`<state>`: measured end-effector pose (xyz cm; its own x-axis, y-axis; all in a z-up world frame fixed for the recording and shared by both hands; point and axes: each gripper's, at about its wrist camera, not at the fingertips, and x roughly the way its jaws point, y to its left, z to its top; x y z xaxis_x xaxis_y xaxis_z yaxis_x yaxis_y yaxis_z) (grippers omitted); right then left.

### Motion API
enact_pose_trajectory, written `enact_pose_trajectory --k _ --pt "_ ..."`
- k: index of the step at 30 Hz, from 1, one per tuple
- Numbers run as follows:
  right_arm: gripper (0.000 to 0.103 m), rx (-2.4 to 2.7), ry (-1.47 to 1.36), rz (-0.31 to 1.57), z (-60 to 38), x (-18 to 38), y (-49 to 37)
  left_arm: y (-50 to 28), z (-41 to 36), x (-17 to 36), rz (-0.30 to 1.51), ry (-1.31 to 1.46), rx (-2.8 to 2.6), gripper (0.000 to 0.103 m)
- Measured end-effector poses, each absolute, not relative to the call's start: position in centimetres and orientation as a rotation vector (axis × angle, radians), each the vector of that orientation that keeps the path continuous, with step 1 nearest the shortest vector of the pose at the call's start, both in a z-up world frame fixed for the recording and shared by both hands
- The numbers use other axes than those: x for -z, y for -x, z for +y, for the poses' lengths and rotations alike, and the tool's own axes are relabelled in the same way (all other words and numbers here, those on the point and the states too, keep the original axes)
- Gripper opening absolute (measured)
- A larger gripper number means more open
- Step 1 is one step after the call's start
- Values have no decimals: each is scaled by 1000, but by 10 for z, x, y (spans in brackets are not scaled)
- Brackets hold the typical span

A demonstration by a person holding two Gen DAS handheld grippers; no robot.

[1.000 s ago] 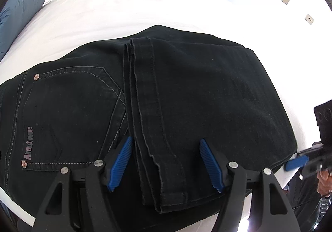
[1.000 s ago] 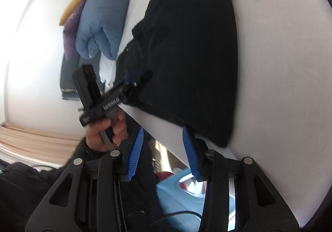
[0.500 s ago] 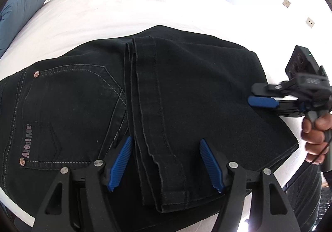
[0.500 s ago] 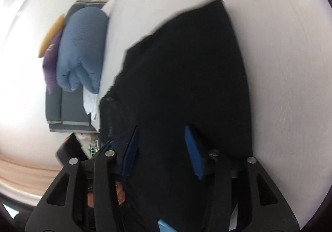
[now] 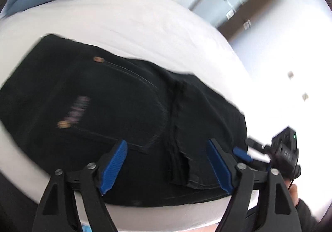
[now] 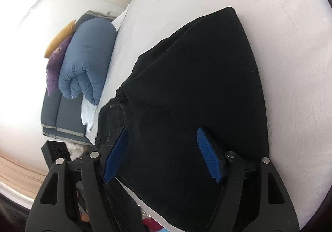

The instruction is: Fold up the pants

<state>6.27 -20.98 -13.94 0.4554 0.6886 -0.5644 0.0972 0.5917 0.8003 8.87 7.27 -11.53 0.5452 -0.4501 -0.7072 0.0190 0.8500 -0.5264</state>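
Black denim pants (image 5: 116, 107), folded over w/ leg ends laid across the seat part, lie flat on the white bed sheet (image 5: 134, 24), near the bed's front edge. Back pocket w/ pale stitching, two copper rivets and a blurred logo faces up on the left side in the left wrist view; hem edges of the legs run down the middle. In the right wrist view the pants (image 6: 197, 97) look like one dark slab, waistband end toward the left.

Left gripper (image 5: 166, 166) hangs over the near edge of the pants, blue pads wide apart and opening, not pressing on cloth. Right gripper (image 6: 164, 154) sits above the folded leg side, jaws also spread and opening, no fabric pinched between them; it also shows at the right edge of the left view (image 5: 242, 154), a hand behind it.

Beyond: rolled blue duvet (image 6: 87, 61), purple cushion (image 6: 55, 66) and mustard cushion (image 6: 60, 39) on a grey sofa (image 6: 62, 115).
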Motion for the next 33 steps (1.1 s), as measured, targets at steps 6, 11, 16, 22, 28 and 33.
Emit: enact_pose_trajectory --k 6,11,16,22,28,33 --pt "70 -462 -1045 989 -203 111 -59 -64 186 114 835 798 71 87" --pt "70 -541 -1150 941 -179 108 -58 -55 253 152 802 1135 18 86" --pt "70 -537 -1175 973 -152 110 -67 -57 271 172 791 1218 13 82" --pt "70 -525 -1172 990 -147 117 -68 -70 272 194 796 1293 35 75" --pt "70 -536 -1158 996 -143 115 -83 -84 270 200 793 1337 29 65" --pt "70 -539 -1141 1012 -136 112 -97 -88 271 208 819 1370 42 27"
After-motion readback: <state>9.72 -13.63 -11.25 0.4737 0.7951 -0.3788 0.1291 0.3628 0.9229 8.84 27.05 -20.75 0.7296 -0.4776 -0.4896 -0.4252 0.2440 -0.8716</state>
